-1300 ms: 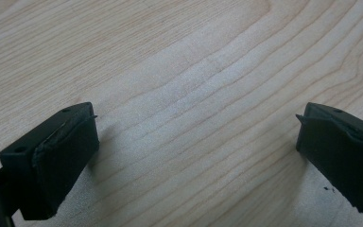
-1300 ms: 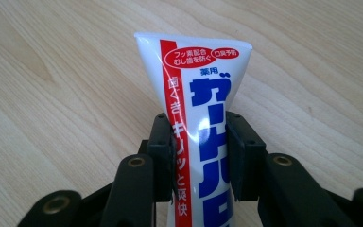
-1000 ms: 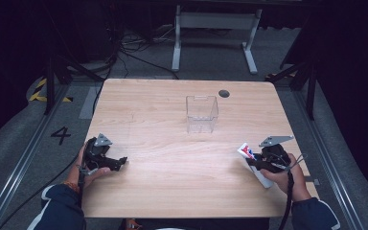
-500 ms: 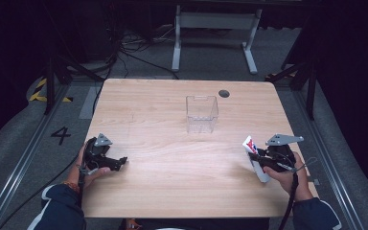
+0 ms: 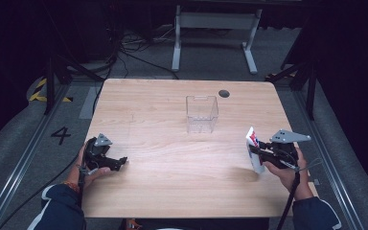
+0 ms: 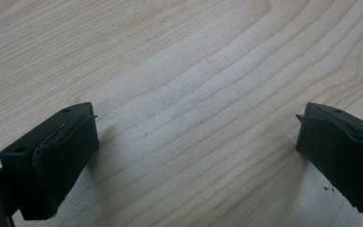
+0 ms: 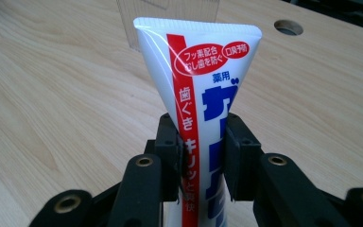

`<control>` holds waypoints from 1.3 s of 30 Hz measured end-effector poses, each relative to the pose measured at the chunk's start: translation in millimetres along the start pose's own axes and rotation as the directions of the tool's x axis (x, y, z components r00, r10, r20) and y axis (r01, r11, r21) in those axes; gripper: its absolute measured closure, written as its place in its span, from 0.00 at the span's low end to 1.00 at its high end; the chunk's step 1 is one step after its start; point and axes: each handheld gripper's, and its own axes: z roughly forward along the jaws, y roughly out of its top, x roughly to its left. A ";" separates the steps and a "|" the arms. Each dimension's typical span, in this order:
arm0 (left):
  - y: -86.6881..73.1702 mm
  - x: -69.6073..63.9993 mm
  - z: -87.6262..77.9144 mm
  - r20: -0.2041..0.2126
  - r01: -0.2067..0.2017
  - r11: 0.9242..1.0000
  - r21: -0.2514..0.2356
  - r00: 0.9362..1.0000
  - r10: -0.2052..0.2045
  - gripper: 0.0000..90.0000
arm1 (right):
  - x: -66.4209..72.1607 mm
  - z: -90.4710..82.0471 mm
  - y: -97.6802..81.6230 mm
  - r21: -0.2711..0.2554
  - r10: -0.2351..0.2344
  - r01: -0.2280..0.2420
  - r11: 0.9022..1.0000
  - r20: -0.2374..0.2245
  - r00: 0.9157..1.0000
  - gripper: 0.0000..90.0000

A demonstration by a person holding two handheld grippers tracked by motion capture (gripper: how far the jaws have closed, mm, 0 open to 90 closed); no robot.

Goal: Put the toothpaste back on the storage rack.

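A person is sitting at a wooden counter (image 5: 172, 182), holding a gripper in each hand. The right gripper (image 5: 255, 152) is clenching a white toothpaste tube (image 5: 254, 149) with red and blue lettering, which has lifted a little and shifted rightward over the past second, crimped end up near the counter's right edge. The clear plastic box (image 5: 201, 114) well ahead looks like its destination. The left gripper (image 5: 120, 162) is resting released on the counter, jaws wide apart.
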 end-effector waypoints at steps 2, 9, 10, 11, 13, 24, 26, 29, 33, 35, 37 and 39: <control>0.0 -0.1 0.0 0.000 0.002 1.000 0.000 1.000 -0.002 0.00 | 0.6 -1.7 4.8 -0.020 0.011 -0.012 1.000 -0.023 1.000 0.80; -0.3 -0.8 -0.2 0.005 0.011 1.000 0.006 1.000 -0.011 0.00 | -0.7 -10.2 23.4 -0.094 0.002 -0.002 0.996 -0.004 1.000 0.80; -0.3 -0.8 -0.2 0.005 0.010 1.000 0.004 1.000 -0.010 0.00 | -0.5 -10.3 25.7 -0.099 -0.001 0.001 0.995 -0.001 1.000 0.80; -0.3 -0.9 -0.2 0.006 0.012 1.000 0.006 1.000 -0.012 0.00 | -0.5 -10.5 27.4 -0.101 -0.003 0.003 0.995 -0.001 1.000 0.80; -0.1 -0.3 0.0 0.002 0.004 1.000 0.001 1.000 -0.004 0.00 | -1.1 -10.7 32.1 -0.117 -0.011 0.011 0.993 -0.004 1.000 0.80; 0.0 -0.1 0.0 0.000 0.001 1.000 0.000 1.000 -0.001 0.00 | 1.6 -8.8 57.7 -0.174 -0.027 0.026 0.984 -0.005 1.000 0.80; 0.0 0.0 0.0 0.000 0.001 1.000 0.000 1.000 -0.001 0.00 | 2.1 -7.5 63.7 -0.180 -0.033 0.031 0.983 -0.008 0.999 0.80; 0.1 0.2 -0.1 -0.001 -0.003 1.000 0.000 1.000 0.003 0.00 | 3.3 -5.3 71.9 -0.192 -0.035 0.033 0.981 -0.009 0.999 0.80; 0.0 0.1 0.0 0.000 0.000 1.000 0.000 1.000 0.000 0.00 | 5.2 -2.7 80.4 -0.206 -0.040 0.035 0.978 -0.018 0.999 0.80; 0.1 0.3 -0.1 -0.001 -0.004 1.000 0.000 1.000 0.004 0.00 | 6.5 -1.5 84.7 -0.216 -0.040 0.034 0.976 -0.026 0.999 0.80; -0.3 -0.8 -0.2 0.006 0.011 1.000 0.005 1.000 -0.011 0.00 | 8.6 -0.1 90.4 -0.225 -0.044 0.036 0.974 -0.029 0.999 0.80; -0.3 -0.7 -0.2 0.004 0.010 1.000 0.004 1.000 -0.010 0.00 | 10.3 1.1 95.5 -0.228 -0.052 0.043 0.973 -0.033 0.998 0.80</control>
